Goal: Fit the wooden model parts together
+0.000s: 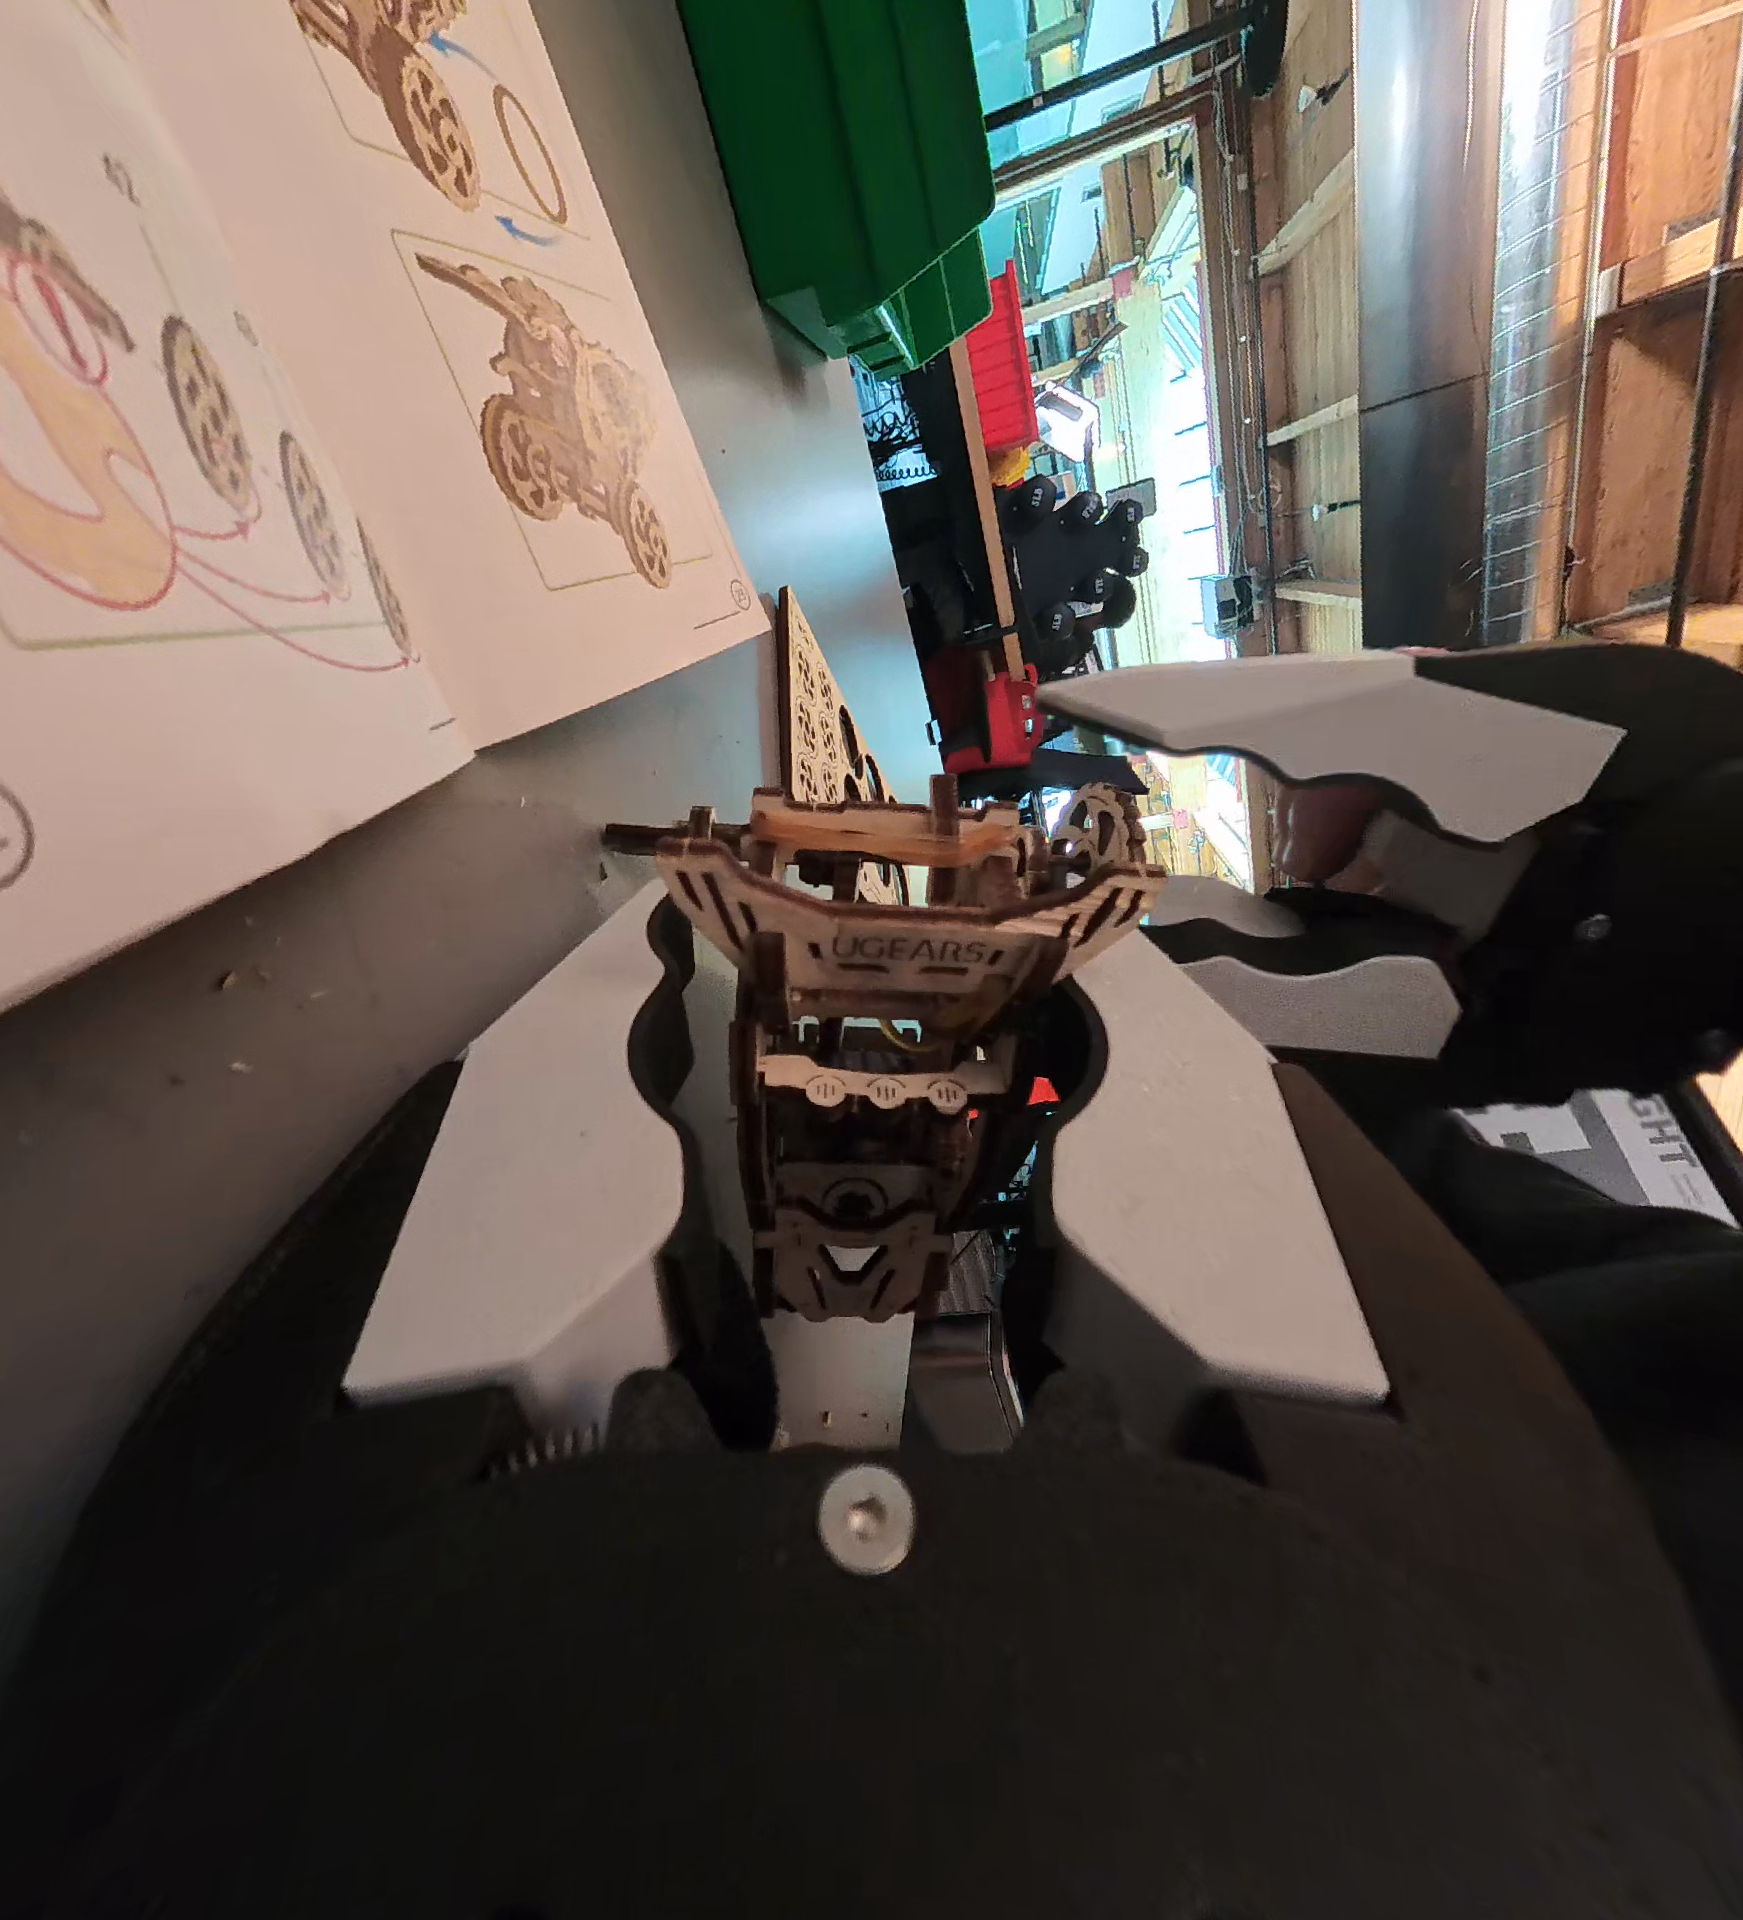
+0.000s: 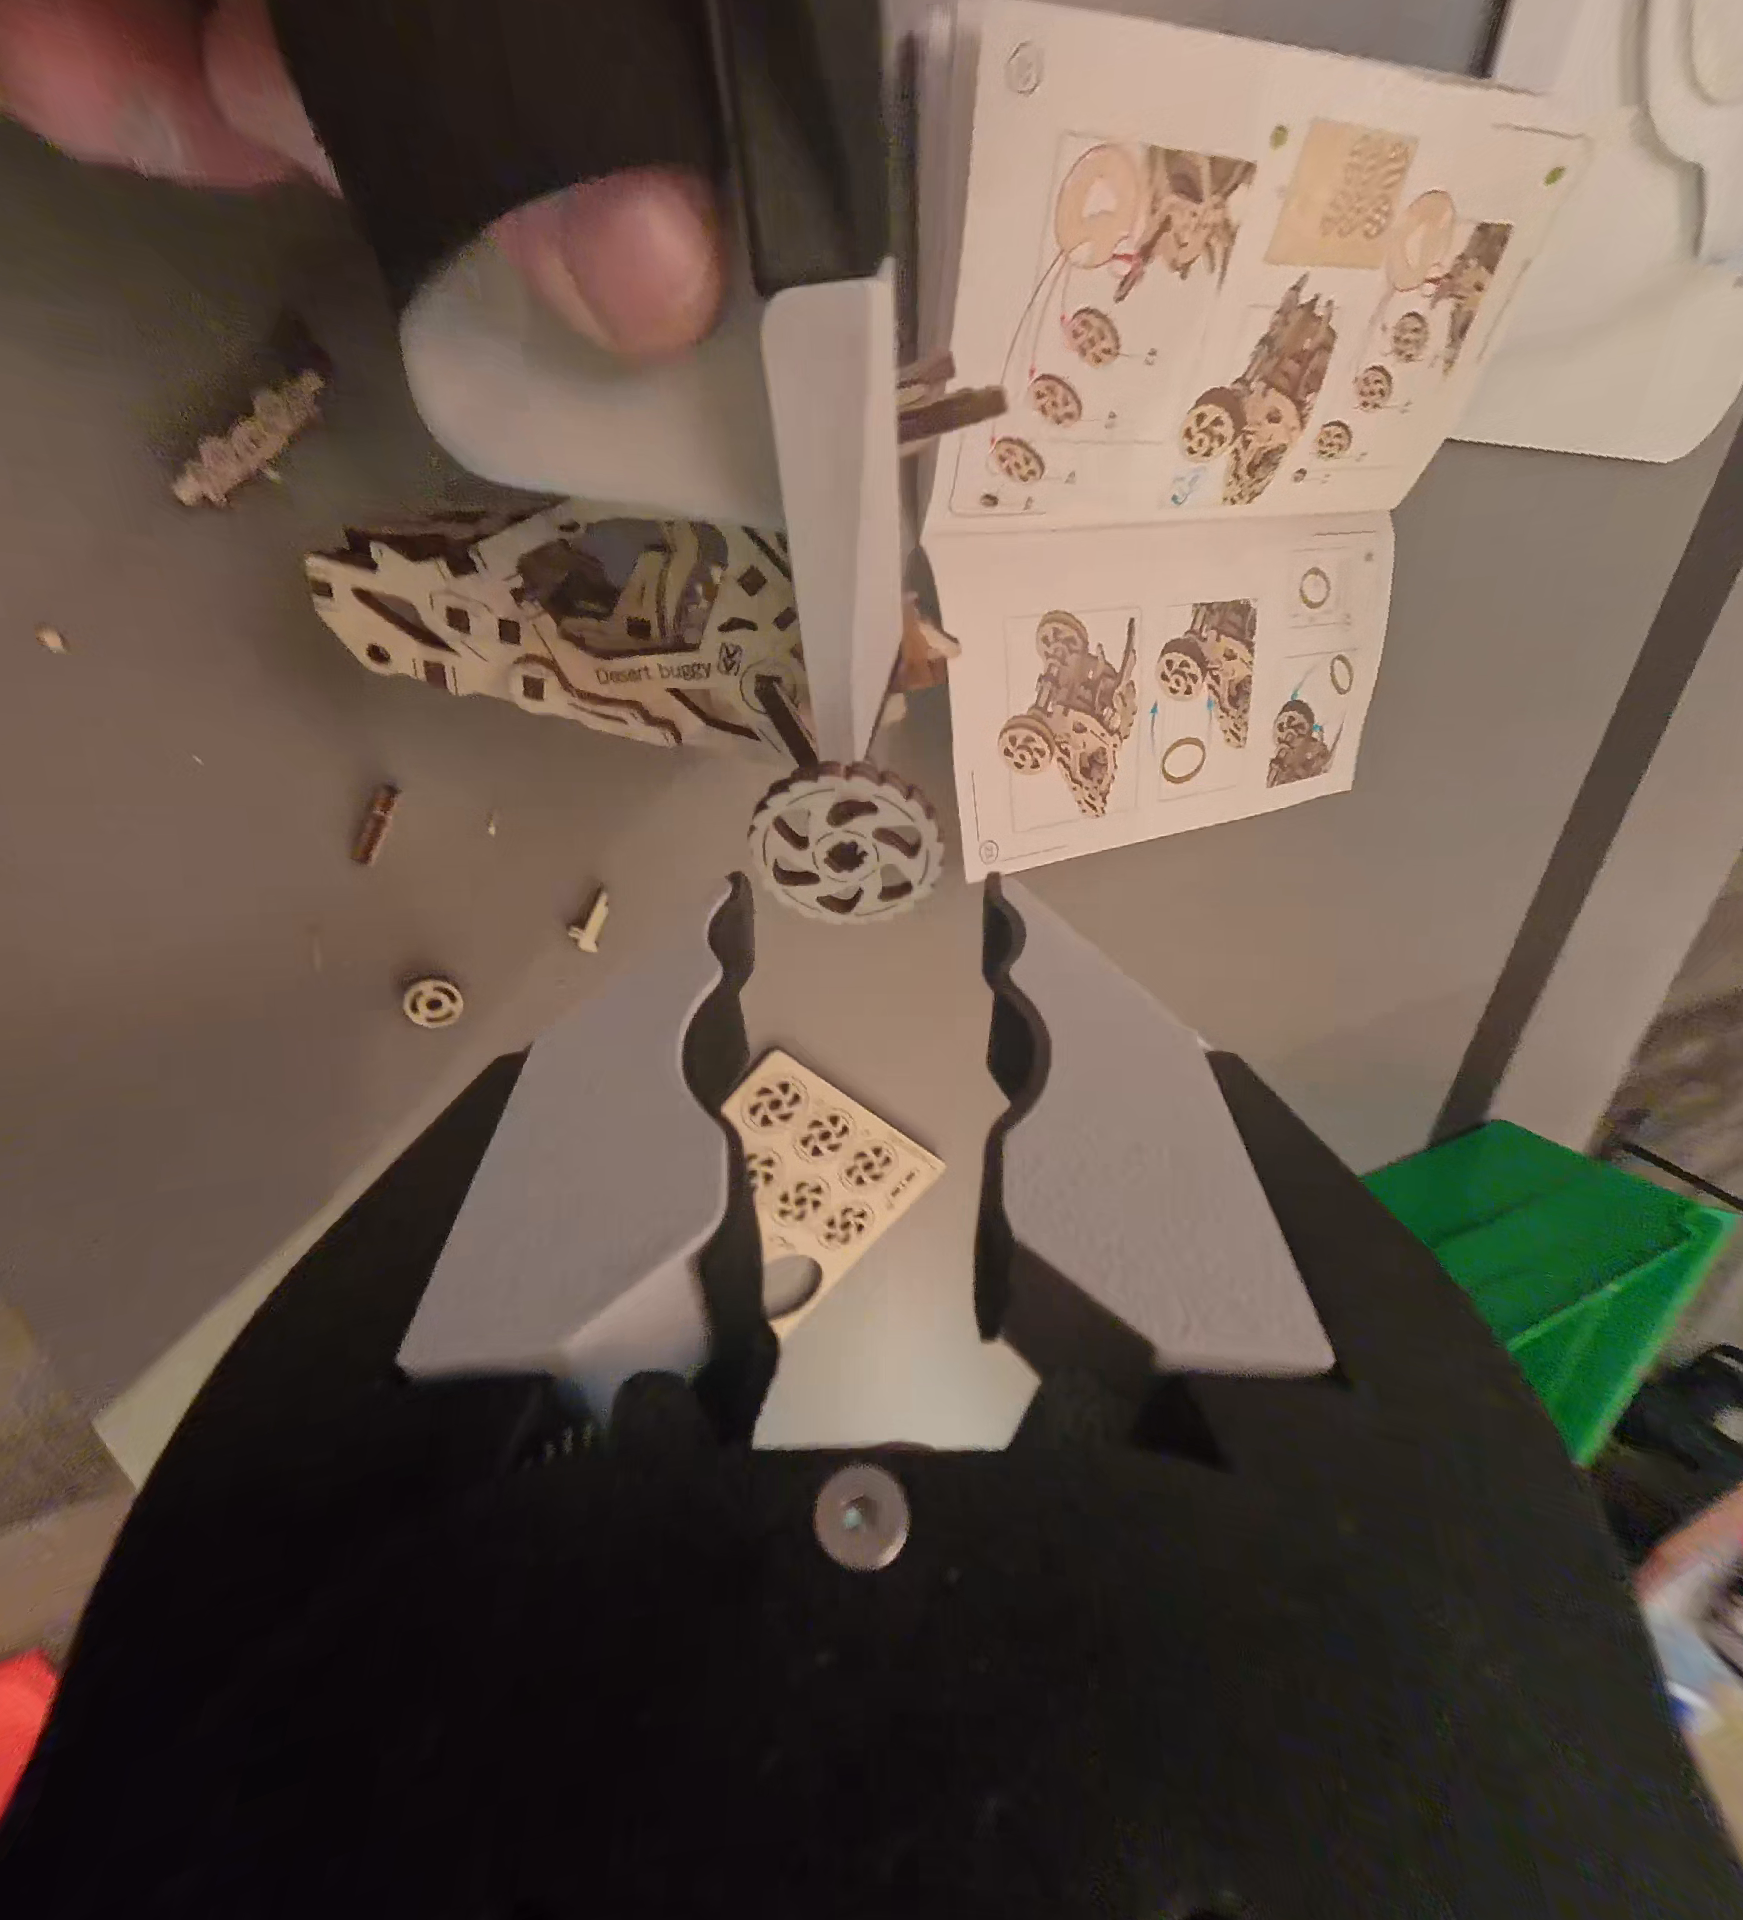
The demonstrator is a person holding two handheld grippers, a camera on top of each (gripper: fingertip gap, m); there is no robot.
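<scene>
A workshop with timber walls and shelving lies behind a grey surface (image 2: 171, 831). On it are an open instruction booklet (image 2: 1168, 665), a green bin (image 1: 846, 156) and a thin wooden sheet of small wheels (image 2: 825, 1174), with loose wooden bits scattered around.

The left tongs (image 1: 877, 997) are closed around the wooden buggy body (image 1: 867, 1049), holding it clear of the surface. Its long axis runs along the fingers, so one end points away from the left camera. In the right wrist view the body (image 2: 555, 623) lies crosswise, and a thin axle sticks out of its side toward the right tongs.

A toothed wooden wheel (image 2: 846, 847) sits on that axle, face-on to the right tongs (image 2: 862, 904). They stand spread wide and empty, with the fingertips just short of the wheel's rim on either side. The right tongs are the nearer free tool, so the next move probably runs straight forward along the axle line, either to seat the wheel or to let go of it.
</scene>
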